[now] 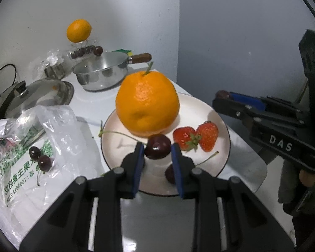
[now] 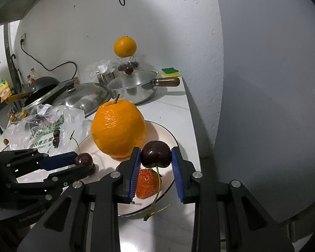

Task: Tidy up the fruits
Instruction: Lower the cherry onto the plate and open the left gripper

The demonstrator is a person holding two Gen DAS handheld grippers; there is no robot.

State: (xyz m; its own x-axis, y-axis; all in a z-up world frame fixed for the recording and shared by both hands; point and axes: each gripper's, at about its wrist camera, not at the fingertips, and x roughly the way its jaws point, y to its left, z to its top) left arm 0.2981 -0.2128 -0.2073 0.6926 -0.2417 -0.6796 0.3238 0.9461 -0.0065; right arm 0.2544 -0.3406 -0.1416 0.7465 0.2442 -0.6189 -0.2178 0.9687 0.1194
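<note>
Left claw: the left gripper [image 1: 157,150] pinches a dark cherry [image 1: 157,146] between its blue pads, held over the near part of the plate [image 1: 222,126].
Right claw: the right gripper [image 2: 156,155] pinches a second cherry [image 2: 156,154] between its pads; the stem hangs down below the fingers.
Orange: a large orange [image 1: 147,105] sits on the plate just beyond the left claw's tips, nearly touching the held cherry.
Strawberries: two strawberries [image 1: 196,136] lie on the plate just right of the left claw; from the right wrist view one shows directly beneath the right claw.
Loose cherry: another cherry [image 1: 169,174] lies on the plate, partly hidden behind the left claw's right finger.
Bag: a plastic bag [image 1: 31,151] with two cherries on it lies left of the left claw.
Background: a steel pan [image 1: 103,73] and a small orange [image 1: 78,30] stand well beyond both claws.
</note>
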